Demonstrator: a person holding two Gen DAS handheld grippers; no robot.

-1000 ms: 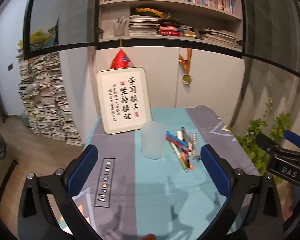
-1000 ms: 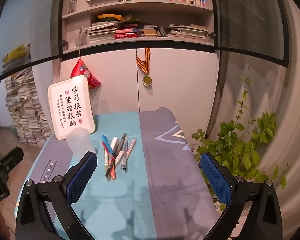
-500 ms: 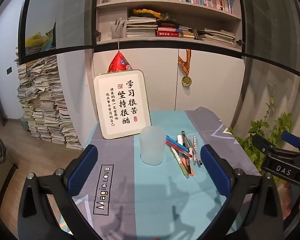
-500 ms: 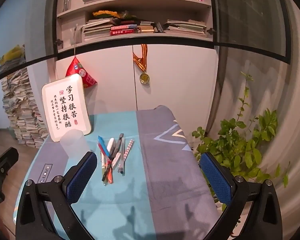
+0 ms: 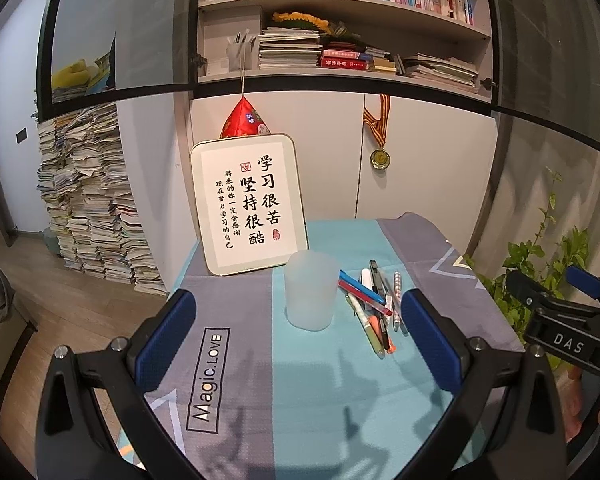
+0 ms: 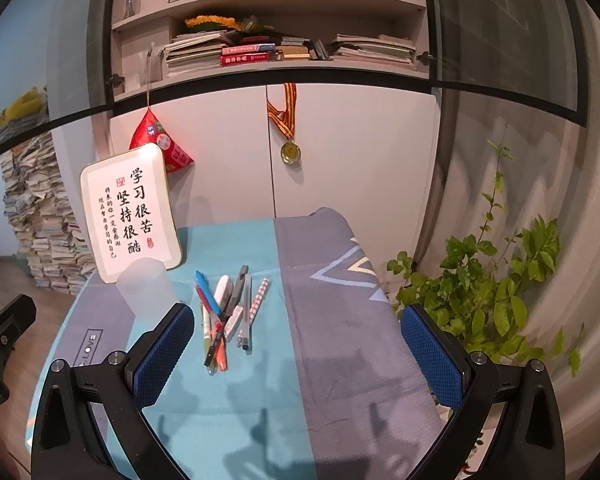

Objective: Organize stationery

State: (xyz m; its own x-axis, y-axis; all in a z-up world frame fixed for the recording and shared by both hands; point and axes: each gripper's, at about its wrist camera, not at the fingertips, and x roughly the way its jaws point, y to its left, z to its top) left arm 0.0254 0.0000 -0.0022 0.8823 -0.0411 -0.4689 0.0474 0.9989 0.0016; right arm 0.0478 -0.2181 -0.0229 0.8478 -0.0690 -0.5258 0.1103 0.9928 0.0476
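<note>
- Above the near edge of the bench [image 5: 300,400], the left tool [image 5: 298,334] hangs with its jaws wide and holds nothing; the right tool [image 6: 298,346] beside it is equally wide and empty.
- Ahead of the left tool stands the frosted cup [image 5: 310,290], upright near the middle of the bench, apparently empty.
- Just right of the cup lies the pile of pens [image 6: 226,312], loosely fanned and overlapping, not yet touched.
- Most pens run with their long axis from the far edge toward the near edge, with a blue pen [image 6: 208,294] crossing the others at a slant.
- Judged from this, the step in hand is the first pick; it looks best to take an outer pen such as the striped one [image 6: 259,298], closing across its shaft near the middle.
- Behind the cup, a framed calligraphy board [image 5: 250,204] leans at the far edge.
</note>
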